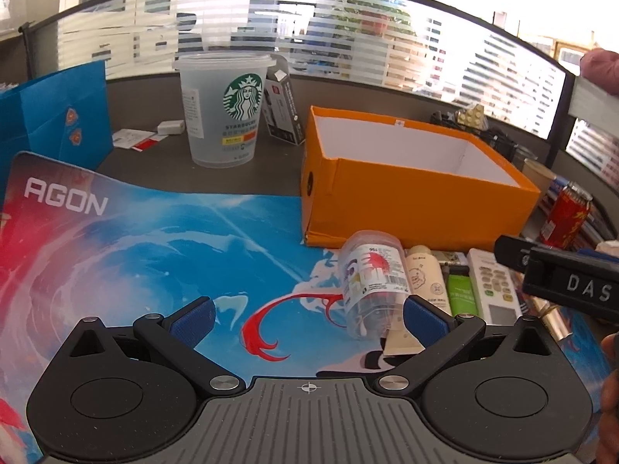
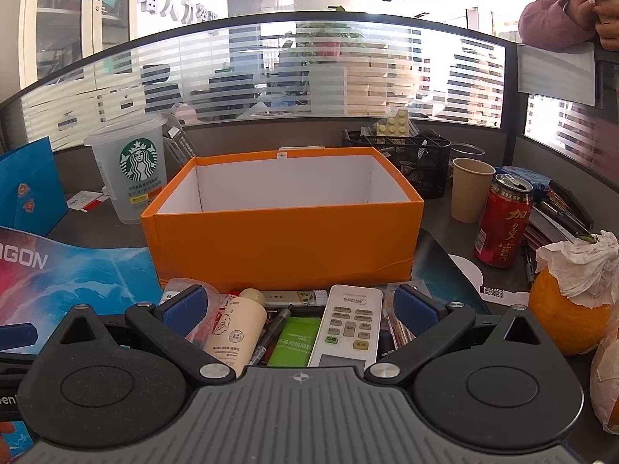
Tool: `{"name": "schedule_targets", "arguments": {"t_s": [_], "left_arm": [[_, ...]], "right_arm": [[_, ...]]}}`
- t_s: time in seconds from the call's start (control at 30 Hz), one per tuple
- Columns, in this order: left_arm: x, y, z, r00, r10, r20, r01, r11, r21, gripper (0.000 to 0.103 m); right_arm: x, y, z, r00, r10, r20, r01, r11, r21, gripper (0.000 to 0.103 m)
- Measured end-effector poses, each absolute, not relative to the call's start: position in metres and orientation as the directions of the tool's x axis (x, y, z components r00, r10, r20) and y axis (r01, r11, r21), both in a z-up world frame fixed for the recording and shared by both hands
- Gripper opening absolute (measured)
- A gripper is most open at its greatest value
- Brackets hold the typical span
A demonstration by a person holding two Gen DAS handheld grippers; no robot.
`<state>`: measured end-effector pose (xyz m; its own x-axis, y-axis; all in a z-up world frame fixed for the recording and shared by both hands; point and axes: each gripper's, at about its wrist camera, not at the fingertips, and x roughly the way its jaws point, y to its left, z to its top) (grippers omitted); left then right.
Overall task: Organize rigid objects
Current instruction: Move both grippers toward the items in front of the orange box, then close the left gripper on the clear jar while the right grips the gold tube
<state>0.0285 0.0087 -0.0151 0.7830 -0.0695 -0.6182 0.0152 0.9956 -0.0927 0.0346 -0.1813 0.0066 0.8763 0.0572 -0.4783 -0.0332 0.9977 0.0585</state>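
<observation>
Two grippers here and both are spread wide with nothing clamped. Our left gripper (image 1: pixel 307 319) hangs over the AGON mouse mat (image 1: pixel 135 239), tilted down, and the clear plastic cup (image 1: pixel 367 282) lying on its side sits just by its right finger, not pinched. Our right gripper (image 2: pixel 298 307) is angled down over the row of stuff lined up right in front of the orange box (image 2: pixel 282 239).

That row, from left to right in the right wrist view: the tipped clear cup at the edge, a cream lotion bottle (image 2: pixel 236 332), a dark pen (image 2: pixel 271 332), a green packet (image 2: pixel 294 342), then a white Midea remote (image 2: pixel 348 324). A flat cream item (image 2: pixel 298 297) lies crosswise behind them, against the box. The bottle, pen, packet and remote all lie between the right gripper's fingers, but the pads touch none of them.

The orange box stands open, white inside, and we see nothing in it. Behind it to the left is a Starbucks cup (image 2: pixel 133 170) on the grey tabletop (image 2: pixel 452 228). To the right there's a paper cup (image 2: pixel 470 189), a red drink can (image 2: pixel 503 220), a black mesh organizer (image 2: pixel 402 154), and an orange (image 2: pixel 561 317) with tissue on top. A person's sleeve (image 2: pixel 549 23) rests on the partition at top right.
</observation>
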Motion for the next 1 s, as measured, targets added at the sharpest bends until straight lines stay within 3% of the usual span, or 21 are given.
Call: {"name": "schedule_targets", "arguments": {"t_s": [0.63,0.83,0.9,1.0], "left_arm": [[0.048,0.000,-0.023,0.769,-0.043,-0.638,0.042,0.999,-0.017,0.103],[0.055,0.039,-0.022,0.779,0.022,-0.627,-0.051,0.998,-0.028,0.103],[0.053,0.038,-0.027,0.767,-0.022,-0.641,-0.010,0.999,-0.046,0.103],[0.047,0.016,-0.037,0.755,-0.055,-0.653,0.087,0.996,0.017,0.103]], "right_arm": [[0.038,-0.201,0.005,0.873,-0.006,-0.487,-0.002,1.000,-0.016,0.103],[0.027,-0.259,-0.003,0.852,-0.039,-0.522,0.054,0.998,0.013,0.103],[0.020,-0.271,-0.013,0.833,0.008,-0.554,0.029,0.998,0.058,0.103],[0.013,-0.272,-0.029,0.817,-0.009,-0.577,0.021,1.000,0.015,0.103]]}}
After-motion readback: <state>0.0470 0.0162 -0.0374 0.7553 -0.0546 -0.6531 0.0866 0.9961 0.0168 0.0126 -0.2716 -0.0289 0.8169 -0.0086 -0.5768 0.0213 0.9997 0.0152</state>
